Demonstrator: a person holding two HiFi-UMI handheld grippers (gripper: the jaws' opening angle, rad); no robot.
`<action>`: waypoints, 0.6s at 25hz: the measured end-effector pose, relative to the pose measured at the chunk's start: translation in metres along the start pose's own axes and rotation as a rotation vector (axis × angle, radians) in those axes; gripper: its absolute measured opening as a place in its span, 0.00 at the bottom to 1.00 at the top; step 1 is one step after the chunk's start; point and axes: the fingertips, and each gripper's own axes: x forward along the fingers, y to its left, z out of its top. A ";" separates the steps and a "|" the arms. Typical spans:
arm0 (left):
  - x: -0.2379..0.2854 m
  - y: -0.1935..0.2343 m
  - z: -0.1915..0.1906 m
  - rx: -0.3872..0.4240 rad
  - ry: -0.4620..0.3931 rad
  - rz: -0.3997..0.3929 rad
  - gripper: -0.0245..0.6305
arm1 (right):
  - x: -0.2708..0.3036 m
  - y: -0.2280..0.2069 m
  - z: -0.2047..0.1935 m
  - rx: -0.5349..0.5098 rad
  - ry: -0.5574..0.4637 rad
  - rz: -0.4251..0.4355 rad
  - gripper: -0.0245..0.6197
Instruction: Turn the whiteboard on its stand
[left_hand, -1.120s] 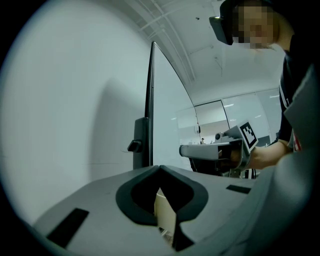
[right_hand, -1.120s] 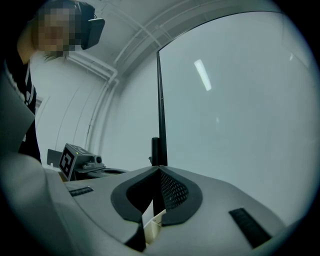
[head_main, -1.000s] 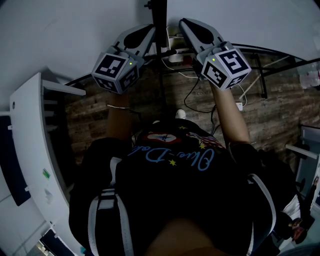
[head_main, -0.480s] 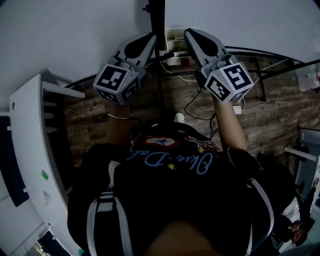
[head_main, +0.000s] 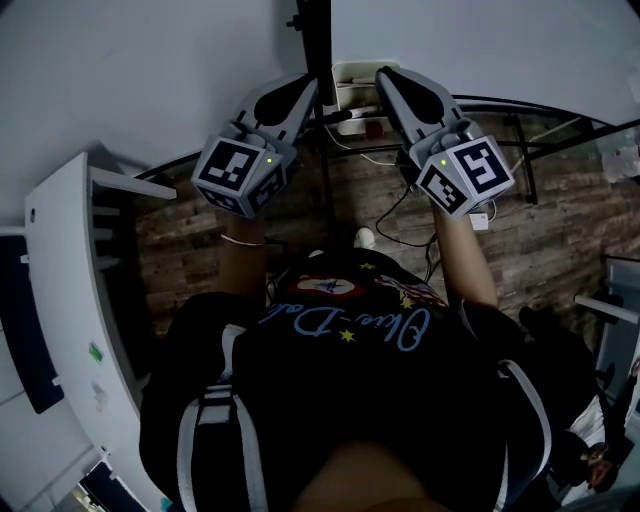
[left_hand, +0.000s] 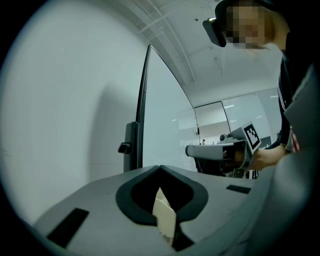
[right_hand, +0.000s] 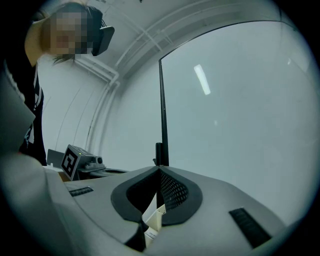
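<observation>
Whiteboard (head_main: 318, 30) upright on its stand, edge-on in the head view, black frame between the two raised tools. Left tool (left_hand: 160, 168) clenched, tips together and empty, aimed along the board's white face, with the frame's clamp knob (left_hand: 125, 147) just beyond. Right tool (right_hand: 159, 169) likewise clenched and empty, on the board's other side. Below: dark, mottled wood-plank floor (head_main: 180, 230), crossed by loose cables (head_main: 380, 225) and by the black tubes of the stand's base (head_main: 521, 155). White shelving unit (head_main: 60, 280) at the left edge. Pale walls, ribbed ceiling (right_hand: 135, 45), glazed partition (left_hand: 240, 115) in the distance.
</observation>
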 end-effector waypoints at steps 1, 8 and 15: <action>0.000 0.000 0.000 0.000 -0.001 0.000 0.05 | 0.000 0.000 0.000 0.001 -0.001 0.001 0.07; 0.000 0.001 0.001 0.002 -0.001 0.002 0.05 | 0.003 0.002 0.000 0.013 0.005 0.019 0.07; 0.001 0.002 0.000 0.001 -0.001 0.001 0.05 | 0.006 0.002 0.001 0.012 0.002 0.023 0.07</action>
